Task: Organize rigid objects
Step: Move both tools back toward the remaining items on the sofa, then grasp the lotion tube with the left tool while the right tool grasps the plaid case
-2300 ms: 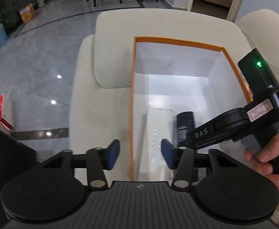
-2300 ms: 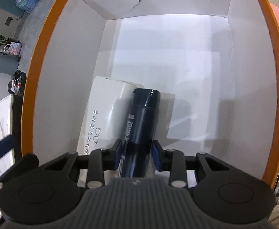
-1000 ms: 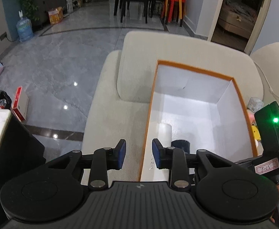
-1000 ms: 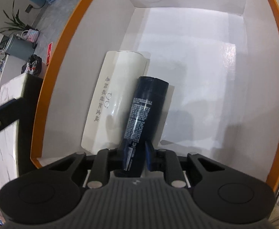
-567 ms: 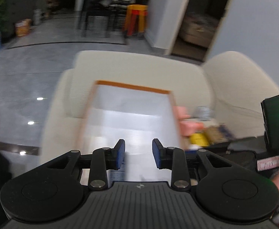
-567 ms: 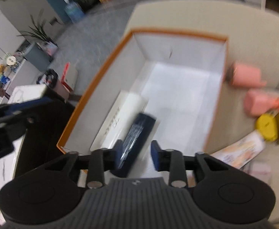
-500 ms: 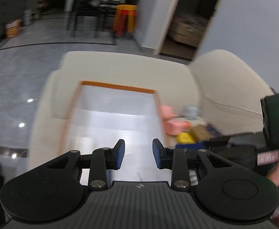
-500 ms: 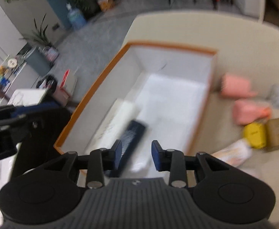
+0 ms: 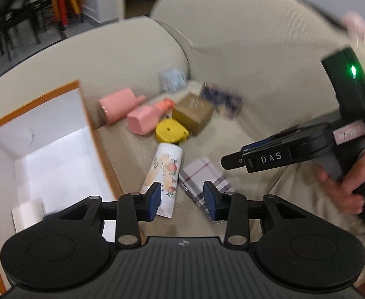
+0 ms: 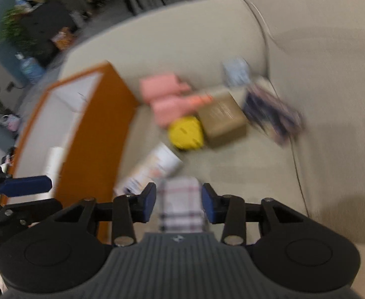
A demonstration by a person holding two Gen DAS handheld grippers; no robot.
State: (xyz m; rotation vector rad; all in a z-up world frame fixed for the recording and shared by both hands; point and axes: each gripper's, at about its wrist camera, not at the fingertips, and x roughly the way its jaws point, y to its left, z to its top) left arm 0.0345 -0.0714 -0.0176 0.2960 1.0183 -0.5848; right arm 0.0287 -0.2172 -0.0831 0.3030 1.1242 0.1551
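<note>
An orange box with white inside stands on the beige sofa at the left; it also shows in the right wrist view. Beside it lie two pink bottles, a yellow case, a brown carton, a floral tube and a plaid box. My left gripper is open and empty above the tube and plaid box. My right gripper is open and empty over the plaid box; it also shows in the left wrist view.
A white case lies in the box's near corner. A pale blue pack and a dark patterned pack lie near the sofa back. Sofa back cushions rise behind. Chairs and stools stand on the floor beyond.
The right gripper let go of the dark bottle in the box, opened and drew out. Both grippers swung right from the box to the loose items on the sofa.
</note>
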